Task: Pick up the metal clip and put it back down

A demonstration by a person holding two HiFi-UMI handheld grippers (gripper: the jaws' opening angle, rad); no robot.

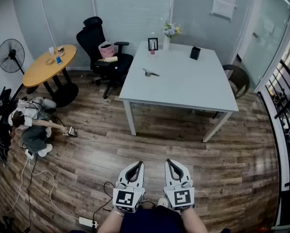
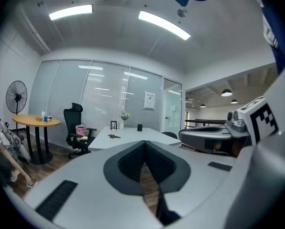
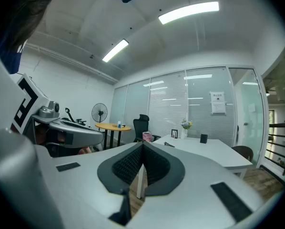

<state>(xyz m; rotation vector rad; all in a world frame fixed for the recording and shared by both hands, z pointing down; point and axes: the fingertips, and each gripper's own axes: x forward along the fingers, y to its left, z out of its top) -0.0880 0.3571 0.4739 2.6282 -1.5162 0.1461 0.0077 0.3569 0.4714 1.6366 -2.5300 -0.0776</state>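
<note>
1. The grey left gripper [image 1: 136, 165] and grey right gripper [image 1: 170, 162] are held side by side, low over a brown wood-plank floor [image 1: 184, 164]. Each has its jaws pressed together, with nothing between them.
2. The small metal clip [image 1: 150, 73] lies well ahead of both grippers, roughly in line with the gap between them. It rests on the left part of a white rectangular table [image 1: 184, 89] and neither gripper touches it.
3. Beyond the clip, along the table's far edge, stand a black picture frame [image 1: 153, 43] and a white vase of flowers [image 1: 167, 37]. A small black box [image 1: 195, 53] sits further right.
4. Ahead and to the left of the left gripper is a black office chair [image 1: 97, 42], with a round wooden table [image 1: 50, 64] and a black standing fan [image 1: 11, 56] further left.
5. Far off the left gripper's left side, a person [image 1: 31, 125] crouches on the floor among cables. A white power strip [image 1: 87, 222] lies near that gripper.
</note>
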